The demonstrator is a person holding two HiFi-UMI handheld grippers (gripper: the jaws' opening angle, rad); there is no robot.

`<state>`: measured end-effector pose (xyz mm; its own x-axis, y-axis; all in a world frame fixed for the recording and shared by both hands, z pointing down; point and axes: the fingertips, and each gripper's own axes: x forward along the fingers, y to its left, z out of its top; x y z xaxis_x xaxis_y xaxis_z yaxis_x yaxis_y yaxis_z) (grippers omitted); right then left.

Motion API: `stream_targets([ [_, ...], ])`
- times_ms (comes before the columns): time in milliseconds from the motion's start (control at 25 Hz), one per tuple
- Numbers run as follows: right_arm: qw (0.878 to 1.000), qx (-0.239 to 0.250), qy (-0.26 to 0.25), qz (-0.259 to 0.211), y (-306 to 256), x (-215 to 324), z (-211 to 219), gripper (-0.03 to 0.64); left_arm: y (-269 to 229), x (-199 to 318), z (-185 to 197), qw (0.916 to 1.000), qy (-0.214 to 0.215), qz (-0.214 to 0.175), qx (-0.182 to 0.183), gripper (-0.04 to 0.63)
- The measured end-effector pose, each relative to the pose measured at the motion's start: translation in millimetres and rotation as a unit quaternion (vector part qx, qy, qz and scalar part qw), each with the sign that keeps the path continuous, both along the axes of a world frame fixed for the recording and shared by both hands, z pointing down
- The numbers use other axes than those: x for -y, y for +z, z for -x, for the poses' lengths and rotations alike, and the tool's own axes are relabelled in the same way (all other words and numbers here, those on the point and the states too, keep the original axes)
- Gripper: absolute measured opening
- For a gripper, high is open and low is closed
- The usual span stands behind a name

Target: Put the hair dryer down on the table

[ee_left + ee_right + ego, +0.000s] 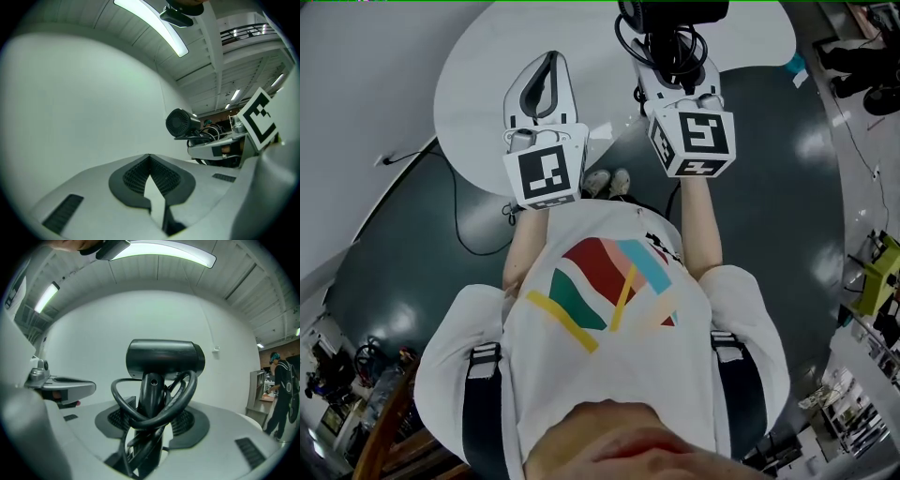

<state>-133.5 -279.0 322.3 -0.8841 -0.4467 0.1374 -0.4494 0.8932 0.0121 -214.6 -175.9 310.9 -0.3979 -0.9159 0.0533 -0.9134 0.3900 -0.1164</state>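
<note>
White round table [478,94] below: black hair dryer [164,359], judged rigid, top-heavy, smooth-shelled, its handle clamped between the right gripper [152,416] fingers, barrel above their tips, springy cord [190,387] looped around the handle, the soundest hold; left gripper [150,159] fingers closed, empty.

Left grey two-finger gripper [549,58]: fingers closed tip to tip, nothing between them. Right grey two-finger gripper [151,414]: fingers clamped on the handle of a black hair dryer [165,358]. Bare left forearm [523,246] and bare right forearm [698,225] extended forward, side by side.
</note>
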Motion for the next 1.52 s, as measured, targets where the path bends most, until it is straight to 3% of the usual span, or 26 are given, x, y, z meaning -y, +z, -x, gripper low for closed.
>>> stream_targets([
  [160,1.0,-0.002,-0.012,0.011,7,6,18,0.219,0,-5,1,0.9998,-0.003,0.008,0.015,0.012],
  [680,0.996,-0.03,-0.052,0.062,46,13,66,0.219,10,-13,3,0.9998,-0.006,0.018,0.005,0.012],
  [1520,0.987,-0.103,-0.075,0.093,116,9,101,0.219,26,-36,24,0.9985,-0.045,0.029,-0.01,0.012],
])
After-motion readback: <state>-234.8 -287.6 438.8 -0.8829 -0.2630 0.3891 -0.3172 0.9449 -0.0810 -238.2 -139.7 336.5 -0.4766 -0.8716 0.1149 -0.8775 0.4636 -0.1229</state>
